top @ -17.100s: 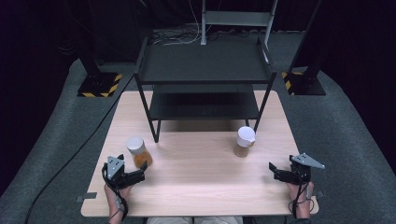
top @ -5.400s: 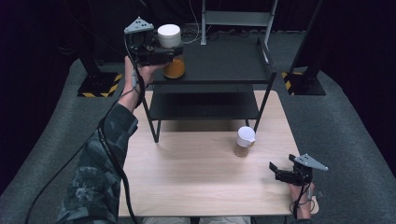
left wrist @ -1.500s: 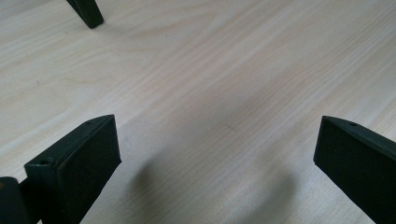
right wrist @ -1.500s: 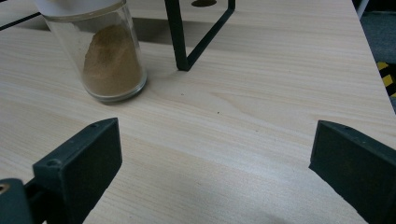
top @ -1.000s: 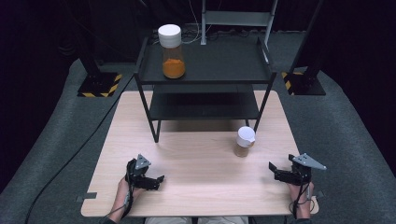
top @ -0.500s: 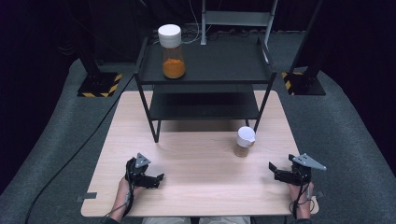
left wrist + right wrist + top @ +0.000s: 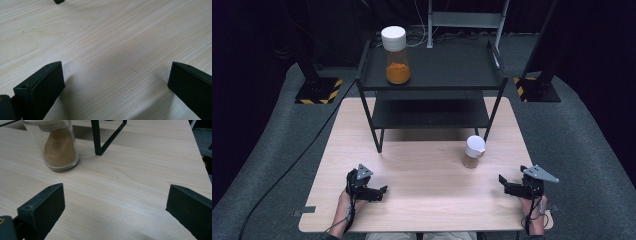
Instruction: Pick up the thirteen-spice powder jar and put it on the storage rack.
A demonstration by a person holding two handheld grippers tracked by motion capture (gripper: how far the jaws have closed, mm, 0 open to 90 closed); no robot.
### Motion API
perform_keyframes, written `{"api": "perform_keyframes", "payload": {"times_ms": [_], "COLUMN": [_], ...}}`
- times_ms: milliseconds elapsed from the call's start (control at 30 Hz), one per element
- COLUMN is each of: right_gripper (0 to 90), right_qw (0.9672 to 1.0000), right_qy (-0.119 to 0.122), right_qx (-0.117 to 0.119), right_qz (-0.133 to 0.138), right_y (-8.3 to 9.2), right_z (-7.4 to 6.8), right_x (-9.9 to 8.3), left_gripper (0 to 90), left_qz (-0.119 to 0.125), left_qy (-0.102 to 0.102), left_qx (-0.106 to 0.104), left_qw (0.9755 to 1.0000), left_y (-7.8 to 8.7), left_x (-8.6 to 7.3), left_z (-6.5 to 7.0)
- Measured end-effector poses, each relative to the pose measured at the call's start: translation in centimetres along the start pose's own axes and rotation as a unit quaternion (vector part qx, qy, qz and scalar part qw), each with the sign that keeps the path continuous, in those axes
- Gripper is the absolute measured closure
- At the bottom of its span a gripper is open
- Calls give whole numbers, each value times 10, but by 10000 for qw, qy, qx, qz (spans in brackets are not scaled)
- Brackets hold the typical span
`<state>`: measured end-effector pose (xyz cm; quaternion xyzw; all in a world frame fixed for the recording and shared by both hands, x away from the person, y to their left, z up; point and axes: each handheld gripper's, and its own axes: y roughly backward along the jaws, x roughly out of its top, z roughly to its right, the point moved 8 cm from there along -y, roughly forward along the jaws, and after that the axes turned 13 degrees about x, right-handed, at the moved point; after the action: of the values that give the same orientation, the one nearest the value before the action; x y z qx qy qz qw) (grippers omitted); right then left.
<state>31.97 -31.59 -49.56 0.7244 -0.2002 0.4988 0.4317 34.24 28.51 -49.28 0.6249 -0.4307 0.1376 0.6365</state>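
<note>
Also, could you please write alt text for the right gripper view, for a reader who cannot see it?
A glass jar of brown powder stands on a light wooden table, ahead and to the left of the open right gripper, whose two black jaws rise from the bottom corners with nothing between them. Just right of the jar, a black metal rack leg meets the table.

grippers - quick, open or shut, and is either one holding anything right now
Left gripper: open, holding nothing, jaws wide apart over bare table.
Right gripper: open, holding nothing; the brown-powder jar stands apart, ahead of its jaws.
</note>
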Motion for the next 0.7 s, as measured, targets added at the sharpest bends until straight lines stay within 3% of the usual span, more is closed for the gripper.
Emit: {"api": "perform_keyframes", "payload": {"times_ms": [267,467,533,633,700], "right_gripper": [3,0,0,0,0], "right_qw": [9999,9991,9996,9996,9994], "right_qy": [-99,-103,-265,-99,-5], "right_qx": [-61,-327,-3,278,335], "right_qz": [-51,-240,-61,-27,-35], "right_y": [-1,-6,-11,-28,-37], "right_z": [1,-7,-10,-24,-30], "right_x": [1,5,7,15,20], "left_gripper": [0,2,1,1,1], "left_qz": [-8,-8,-15,-16,-15], "left_qy": [28,34,35,36,34], "left_qx": [30,37,38,37,37], "left_qw": [10000,10000,10000,10000,10000], "left_y": [0,0,0,0,0], "left_x": [0,0,0,0,0], "left_z": [0,1,0,0,0]}}
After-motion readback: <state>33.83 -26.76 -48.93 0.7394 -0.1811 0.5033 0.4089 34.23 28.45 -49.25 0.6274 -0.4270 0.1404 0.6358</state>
